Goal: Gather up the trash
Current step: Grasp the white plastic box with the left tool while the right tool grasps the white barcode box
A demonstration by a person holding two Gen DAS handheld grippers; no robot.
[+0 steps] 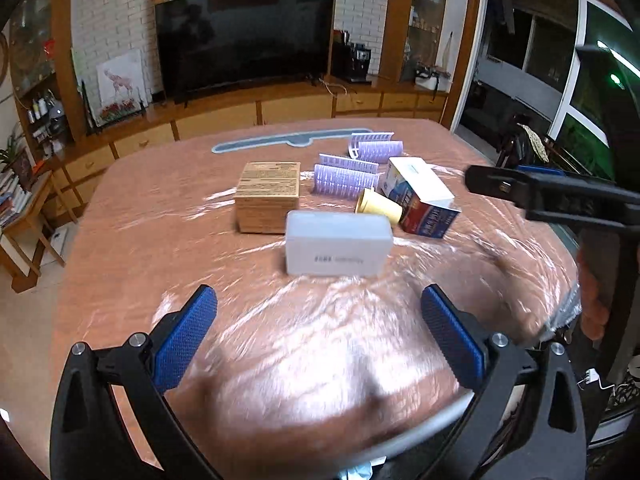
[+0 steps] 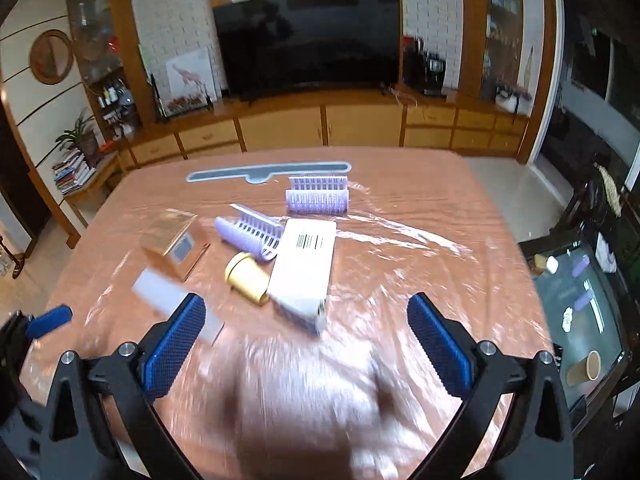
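Observation:
Several items lie on a pink table under clear plastic film [image 1: 168, 216]: a white plastic box [image 1: 338, 249], a brown cardboard box [image 1: 269, 196], a yellow paper cup on its side [image 1: 378, 205], a white, red and blue carton [image 1: 420, 196] and purple hair rollers [image 1: 346, 179]. My left gripper [image 1: 318, 324] is open and empty, short of the white box. My right gripper [image 2: 306, 330] is open and empty, just short of the carton [image 2: 306, 264] and cup [image 2: 246, 276]. The right gripper's black body shows in the left wrist view [image 1: 552, 194].
A grey flat strip [image 1: 290, 140] lies at the table's far side. A TV [image 1: 244, 38] stands on a wooden cabinet behind. A dark glass side table [image 2: 580, 304] with a cup stands to the right. A wooden shelf with books [image 1: 20, 216] is at left.

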